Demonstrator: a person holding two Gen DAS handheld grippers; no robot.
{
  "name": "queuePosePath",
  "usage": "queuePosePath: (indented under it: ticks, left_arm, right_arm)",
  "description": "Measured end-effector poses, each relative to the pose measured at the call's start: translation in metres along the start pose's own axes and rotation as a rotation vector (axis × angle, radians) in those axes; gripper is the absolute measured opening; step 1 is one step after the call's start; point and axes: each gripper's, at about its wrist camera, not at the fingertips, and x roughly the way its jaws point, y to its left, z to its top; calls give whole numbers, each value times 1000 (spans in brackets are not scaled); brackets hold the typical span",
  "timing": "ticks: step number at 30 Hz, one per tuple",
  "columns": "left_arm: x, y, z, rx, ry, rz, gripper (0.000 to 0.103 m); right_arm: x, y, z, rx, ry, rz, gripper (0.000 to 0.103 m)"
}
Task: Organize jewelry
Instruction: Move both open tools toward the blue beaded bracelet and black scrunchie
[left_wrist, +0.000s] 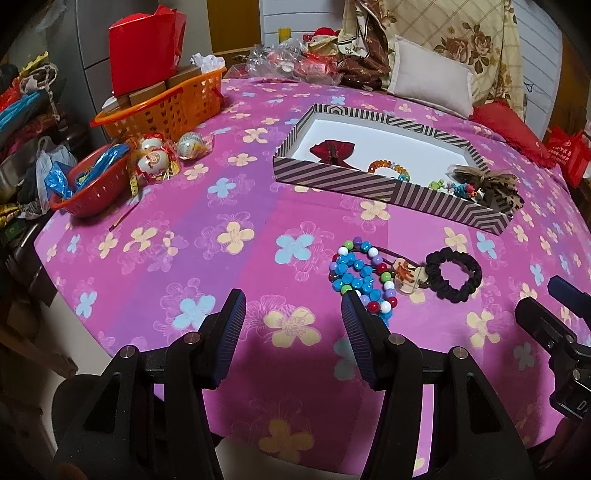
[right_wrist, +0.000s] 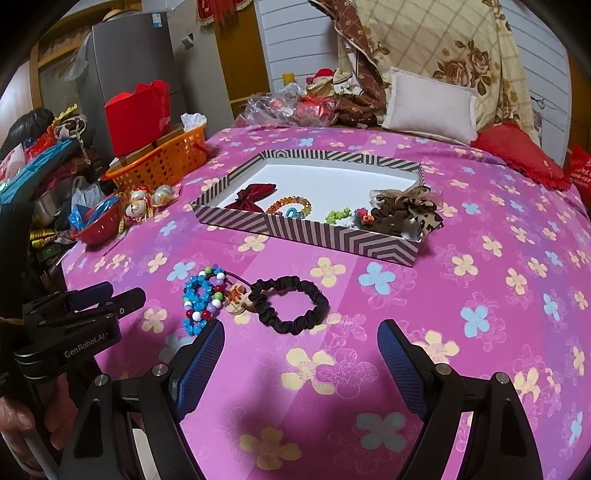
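A striped box (left_wrist: 332, 182) (right_wrist: 332, 236) sits on the pink flowered cloth. It holds a red bow (left_wrist: 332, 149), an orange bead bracelet (left_wrist: 388, 166), small bright pieces and a leopard bow (left_wrist: 495, 184). In front of it lie blue and mixed bead bracelets (left_wrist: 354, 275) (right_wrist: 203, 299), a hair tie with a clear charm (left_wrist: 406, 275) (right_wrist: 236, 295) and a black scrunchie (left_wrist: 454, 275) (right_wrist: 291, 304). My left gripper (left_wrist: 293, 301) is open and empty, its right finger just short of the beads. My right gripper (right_wrist: 301, 332) is open and empty, just short of the scrunchie.
An orange basket (left_wrist: 166, 107) with boxes and a red bag, a red bowl (left_wrist: 92, 184) and wrapped trinkets (left_wrist: 155, 158) stand at the left. Pillows (left_wrist: 432, 85) and plastic bags line the back. The cloth's edge drops off at the left and front.
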Motion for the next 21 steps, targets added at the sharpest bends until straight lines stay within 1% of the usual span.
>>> queuePosePath:
  ticks: [6,15,21]
  left_arm:
    - [9,3,0,-5,22,-5,54]
    - [26,24,-1,-56,83,-80,54]
    - [31,26,-3,-54,91,-85,54]
  right_arm:
    - [8,-3,0,4,15,0,83]
    - [21,-13,-3,28,41,1,83]
    - [27,-11,-4,23,55,12,83]
